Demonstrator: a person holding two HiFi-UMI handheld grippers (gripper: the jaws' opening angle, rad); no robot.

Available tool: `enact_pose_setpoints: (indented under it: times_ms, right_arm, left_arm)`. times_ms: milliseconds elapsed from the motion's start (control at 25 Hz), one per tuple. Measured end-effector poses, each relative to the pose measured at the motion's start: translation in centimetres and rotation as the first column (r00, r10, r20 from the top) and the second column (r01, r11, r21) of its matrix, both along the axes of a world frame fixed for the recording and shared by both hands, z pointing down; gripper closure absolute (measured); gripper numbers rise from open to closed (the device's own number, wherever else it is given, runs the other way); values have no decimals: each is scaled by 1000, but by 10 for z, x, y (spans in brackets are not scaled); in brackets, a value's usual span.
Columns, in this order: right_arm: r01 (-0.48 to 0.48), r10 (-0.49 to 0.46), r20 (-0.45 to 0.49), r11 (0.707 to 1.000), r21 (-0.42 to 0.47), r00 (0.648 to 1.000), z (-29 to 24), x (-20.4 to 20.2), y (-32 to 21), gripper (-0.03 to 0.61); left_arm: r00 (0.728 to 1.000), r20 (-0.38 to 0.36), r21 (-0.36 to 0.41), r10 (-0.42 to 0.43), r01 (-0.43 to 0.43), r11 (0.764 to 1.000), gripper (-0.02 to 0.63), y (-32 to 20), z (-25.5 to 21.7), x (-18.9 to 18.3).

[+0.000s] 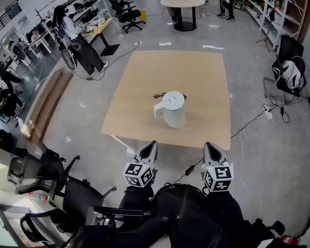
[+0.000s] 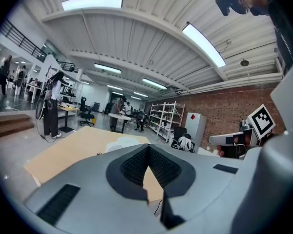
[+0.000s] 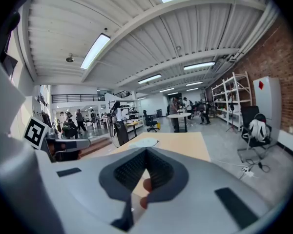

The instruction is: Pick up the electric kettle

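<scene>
The kettle [image 1: 171, 109] stands upright on the bench [image 1: 196, 76], about midway along its width and closer to the near edge than to the far edge. Its long axis is vertical. The lid [image 1: 173, 98] is on top, and the handle [image 1: 157, 110] projects toward the left edge of the bench.

Both tools are off the bench, short of the near edge and well apart from the kettle. Each points forward and slightly down.

- Left tool [image 1: 151, 146]: jaws closed together, nothing between them. It sits just left of the kettle's line, on the handle side.
- Right tool [image 1: 211, 148]: jaws closed together at the tips, nothing gripped. It sits further to the right of the kettle's line, on the side away from the handle.

The kettle lies ahead of both tools, between their two lines of approach. The left tool is judged the nearer, and it alone faces the handle side. Either tool must open its jaws before a grip is possible.
</scene>
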State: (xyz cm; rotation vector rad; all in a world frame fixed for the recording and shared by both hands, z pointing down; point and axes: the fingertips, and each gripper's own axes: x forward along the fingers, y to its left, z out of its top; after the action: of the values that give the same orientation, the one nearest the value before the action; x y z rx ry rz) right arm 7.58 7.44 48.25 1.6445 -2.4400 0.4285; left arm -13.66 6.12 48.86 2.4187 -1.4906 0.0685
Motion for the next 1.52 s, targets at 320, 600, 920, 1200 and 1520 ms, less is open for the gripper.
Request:
enact_pose_setpoints:
  times_ms: [320, 600, 920, 1200, 1520]
  right_arm:
    - [35, -34, 13, 997, -62, 999, 20, 17, 12, 575]
    - [52, -49, 31, 993, -103, 998, 37, 26, 23, 575]
    - [35, -30, 39, 989, -146, 999, 54, 29, 14, 575]
    - [15, -13, 10, 990, -142, 1000, 56, 18, -24, 574]
    - [-34, 34, -6, 994, -108, 999, 39, -1, -104, 574]
  left_arm:
    - [1000, 17, 31, -12, 12, 999, 612, 3, 1, 23]
    - [999, -31, 61, 27, -25, 998, 612, 6, 2, 46]
    - [998, -58, 25, 17, -16, 1000, 612, -6, 15, 37]
    - [996, -65, -19, -56, 55, 998, 612, -57, 29, 7]
    - [995, -77, -44, -56, 53, 998, 612, -122, 30, -25]
